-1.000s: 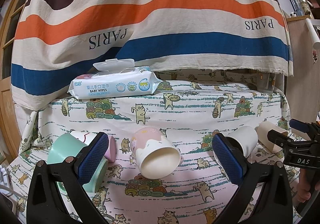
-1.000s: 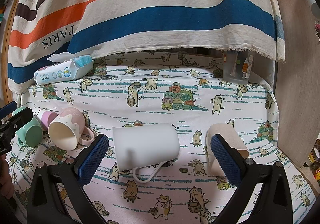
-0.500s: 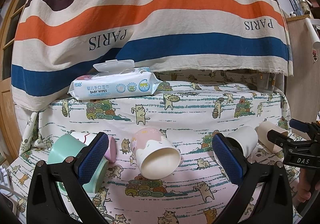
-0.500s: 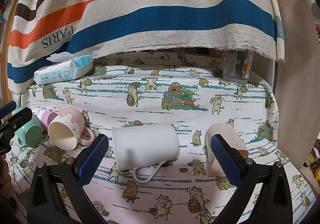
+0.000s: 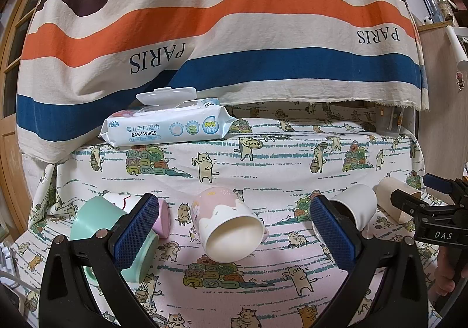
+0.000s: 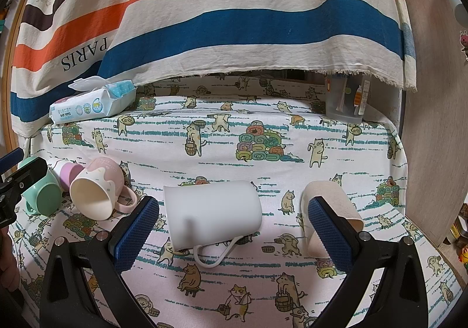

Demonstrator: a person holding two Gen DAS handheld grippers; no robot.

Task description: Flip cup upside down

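On the table | pink cup (image 5: pixel 231 225) lies sideways, mouth toward left hand-held gripper (image 5: pixel 234 225) | both hand-held grippers wide open, empty | advice: close squarely across cup wall, lift, rotate mouth down.

Lighting is even and moderately bright in both views, diffuse with no glare; shadows are soft and short, falling under the hanging striped cloth (image 5: pixel 222 35) at 12 o'clock. Fisheye distortion bows straight lines toward the rims, with black vignetting at all four corners. Focus is sharp centrally; the white mug (image 6: pixel 212 214) shows a smudged patch on its side.
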